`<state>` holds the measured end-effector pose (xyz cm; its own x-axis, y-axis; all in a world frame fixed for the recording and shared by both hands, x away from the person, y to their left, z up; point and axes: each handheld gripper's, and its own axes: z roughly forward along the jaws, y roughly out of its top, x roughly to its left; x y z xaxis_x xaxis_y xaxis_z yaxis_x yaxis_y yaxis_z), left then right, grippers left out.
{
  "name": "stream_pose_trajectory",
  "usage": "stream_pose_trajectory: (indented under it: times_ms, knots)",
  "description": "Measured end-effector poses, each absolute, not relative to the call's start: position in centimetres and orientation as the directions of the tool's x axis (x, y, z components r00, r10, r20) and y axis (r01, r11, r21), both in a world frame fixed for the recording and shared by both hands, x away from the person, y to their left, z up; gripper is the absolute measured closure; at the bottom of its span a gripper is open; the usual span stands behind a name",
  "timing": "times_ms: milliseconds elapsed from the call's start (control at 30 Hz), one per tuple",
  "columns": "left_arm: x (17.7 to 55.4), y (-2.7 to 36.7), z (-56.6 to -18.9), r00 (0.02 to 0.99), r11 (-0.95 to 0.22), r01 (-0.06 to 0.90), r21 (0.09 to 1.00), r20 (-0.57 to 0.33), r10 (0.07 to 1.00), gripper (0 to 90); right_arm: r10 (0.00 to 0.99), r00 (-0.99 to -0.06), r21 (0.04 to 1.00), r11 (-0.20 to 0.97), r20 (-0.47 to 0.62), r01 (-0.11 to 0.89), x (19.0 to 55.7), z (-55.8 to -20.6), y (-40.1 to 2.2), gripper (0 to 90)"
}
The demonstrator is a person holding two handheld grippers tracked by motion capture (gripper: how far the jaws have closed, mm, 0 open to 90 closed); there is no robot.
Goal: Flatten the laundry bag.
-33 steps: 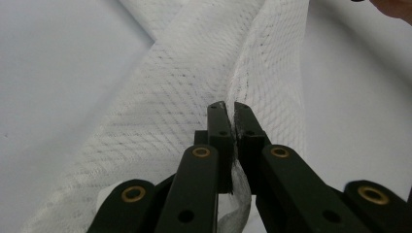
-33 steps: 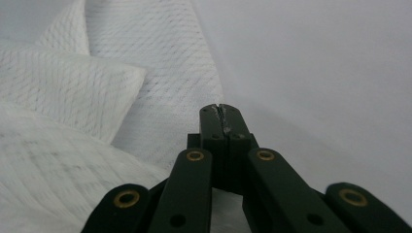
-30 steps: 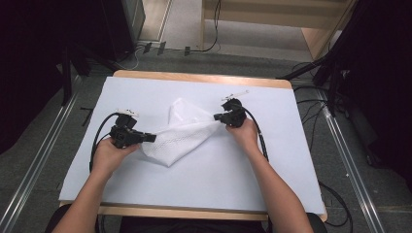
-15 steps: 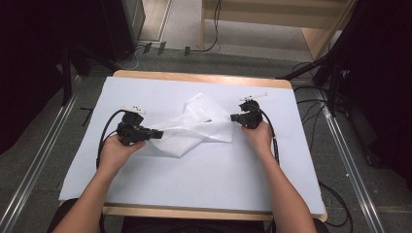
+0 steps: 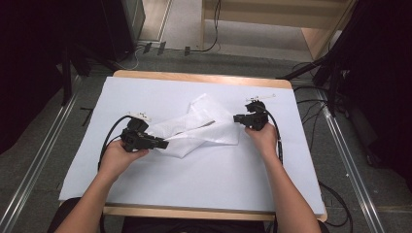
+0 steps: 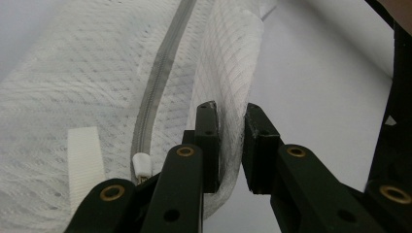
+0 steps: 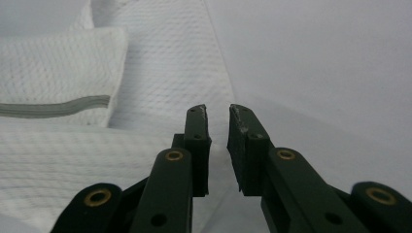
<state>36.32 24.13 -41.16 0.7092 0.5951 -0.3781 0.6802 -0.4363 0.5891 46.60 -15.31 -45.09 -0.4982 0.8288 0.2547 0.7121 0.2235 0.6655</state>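
Both tools have just been opening. The left tool (image 6: 228, 145) stands slightly apart around the mesh laundry bag (image 5: 204, 127) edge; the right tool (image 7: 217, 145) stands apart, empty. Each should back away level, leaving the fold flat on the worktop (image 5: 204, 179).

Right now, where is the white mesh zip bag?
In the high view, the white mesh zip bag lies crumpled mid-table on the white sheet, between the left tool and right tool.

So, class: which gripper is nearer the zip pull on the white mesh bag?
Left. The left gripper sits right beside the zip pull, with an edge of the mesh bag between its jaws. The right gripper is at the bag's opposite end.
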Motion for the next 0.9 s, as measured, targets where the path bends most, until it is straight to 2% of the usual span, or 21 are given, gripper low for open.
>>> stream_pose_trajectory:
  times_ms: [133,200,233,267,467,667,900]
  knots:
    - [35.6,23.3,-41.1,0.727,-0.458,0.666,0.589,-0.374,0.576,81.5,0.816,-0.530,0.698,0.240,0.232,0.675,45.8,-43.8,-14.6,80.6]
    - [35.3,23.0,-41.2,0.732,-0.468,0.661,0.587,-0.367,0.573,74.0,0.804,-0.548,0.711,0.244,0.232,0.659,45.6,-43.5,-14.0,80.5]
    - [35.3,23.0,-41.1,0.732,-0.466,0.662,0.587,-0.369,0.573,74.0,0.800,-0.554,0.712,0.249,0.231,0.656,45.5,-43.5,-13.7,80.3]
    - [35.4,23.1,-41.0,0.731,-0.464,0.662,0.589,-0.371,0.572,68.7,0.788,-0.565,0.707,0.255,0.243,0.659,45.5,-43.7,-13.2,80.2]
    - [35.8,24.5,-39.4,0.726,-0.413,0.653,0.634,-0.372,0.578,62.3,0.769,-0.590,0.696,0.283,0.247,0.660,45.8,-44.6,-11.8,80.3]
    - [37.5,25.2,-38.6,0.706,-0.393,0.658,0.642,-0.346,0.618,60.7,0.761,-0.594,0.678,0.292,0.263,0.675,45.6,-44.9,-11.6,79.9]
    - [41.2,25.3,-39.5,0.682,-0.398,0.678,0.618,-0.329,0.653,60.8,0.752,-0.612,0.668,0.327,0.244,0.668,44.8,-45.1,-11.3,79.4]
